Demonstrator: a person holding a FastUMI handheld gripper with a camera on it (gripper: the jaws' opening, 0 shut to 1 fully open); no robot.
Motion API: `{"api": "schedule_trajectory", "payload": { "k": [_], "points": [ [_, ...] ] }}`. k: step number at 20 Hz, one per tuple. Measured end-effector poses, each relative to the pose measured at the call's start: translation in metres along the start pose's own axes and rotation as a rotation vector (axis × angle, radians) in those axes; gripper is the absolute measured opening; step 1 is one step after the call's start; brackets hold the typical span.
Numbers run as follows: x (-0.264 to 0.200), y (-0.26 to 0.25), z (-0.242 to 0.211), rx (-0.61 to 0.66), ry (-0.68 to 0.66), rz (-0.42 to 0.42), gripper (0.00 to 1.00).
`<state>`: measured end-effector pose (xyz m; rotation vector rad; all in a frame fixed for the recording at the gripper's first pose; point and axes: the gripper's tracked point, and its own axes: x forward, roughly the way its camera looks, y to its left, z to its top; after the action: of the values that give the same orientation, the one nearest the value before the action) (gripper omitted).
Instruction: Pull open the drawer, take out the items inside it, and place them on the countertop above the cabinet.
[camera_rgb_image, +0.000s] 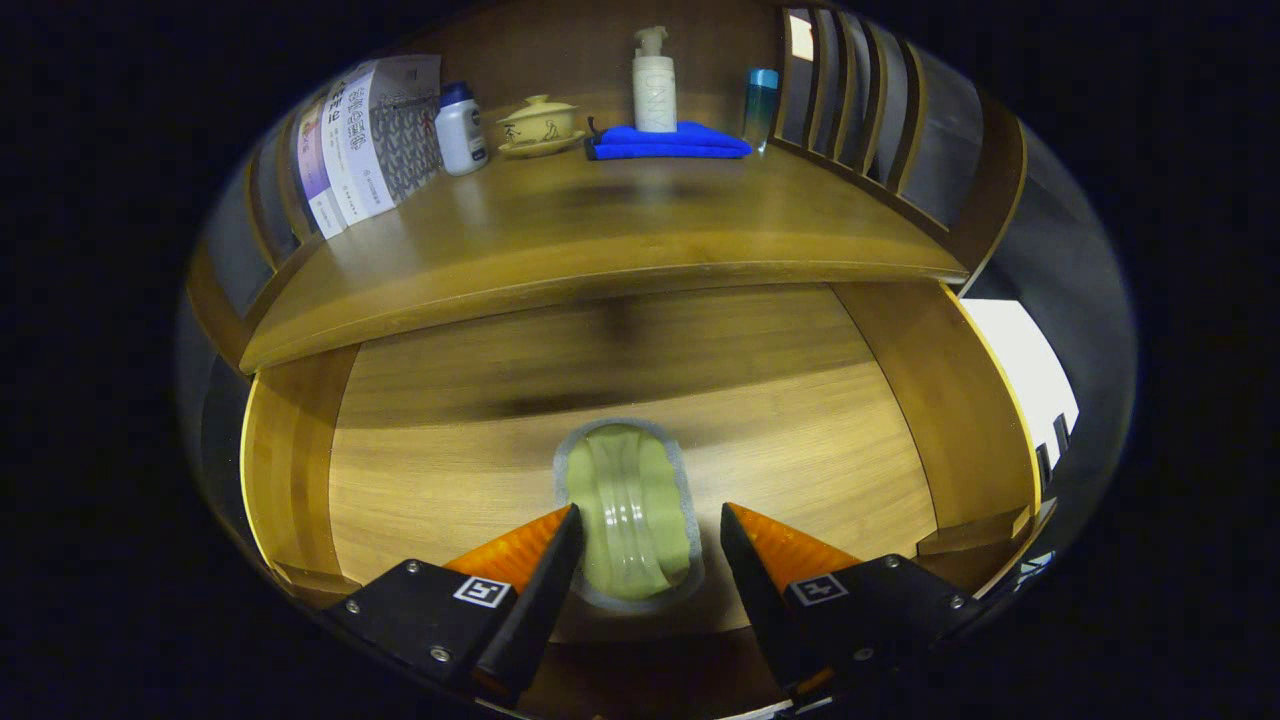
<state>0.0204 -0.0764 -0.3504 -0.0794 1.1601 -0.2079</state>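
A hand-held two-finger tool (648, 520) hangs over an open wooden drawer (290, 470), its fingers spread apart and empty, straddling a pale green ribbed soap-dish-like tray with a grey rim (628, 512) that lies flat on the drawer floor. The left finger looks to be touching or just beside the tray's left edge, while the right finger stands clear of its right edge. The tray, the one item visible in the drawer, sits between the fingers and runs a little beyond their tips, toward the drawer's back. To take it cleanly, the tool would likely need to shift slightly right so the tray is centred, drop until both fingers flank the rim, then close across the narrow width; the smooth, low tray may slip or tip if pinched too high or off-centre. Its destination, the polished wooden surface (620, 230) above the cabinet, has bare space in front, well clear of the things lined along its back. Counted there: one row of upright books (365, 140), one small white bottle with a blue cap (460, 128), one cream lidded tea bowl on a saucer (538, 124), one folded blue cloth (668, 142), one white pump bottle (654, 82) standing on that cloth, and one teal tumbler (761, 102).
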Motion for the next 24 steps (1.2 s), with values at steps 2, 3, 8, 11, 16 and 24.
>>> {"api": "schedule_trajectory", "payload": {
  "k": [2,3,8,11,16,24],
  "points": [
    [0.003,0.002,0.003,0.04,-0.006,0.014,0.81],
    [0.004,0.001,0.005,0.056,-0.009,0.016,0.76],
    [0.005,0.007,0.011,0.041,-0.038,0.038,0.37],
    [0.001,0.006,0.008,0.01,-0.063,0.023,0.17],
    [-0.025,0.015,0.015,0.042,-0.169,0.065,0.14],
    [-0.086,0.033,0.079,0.012,-0.378,0.093,0.14]
  ]
}}
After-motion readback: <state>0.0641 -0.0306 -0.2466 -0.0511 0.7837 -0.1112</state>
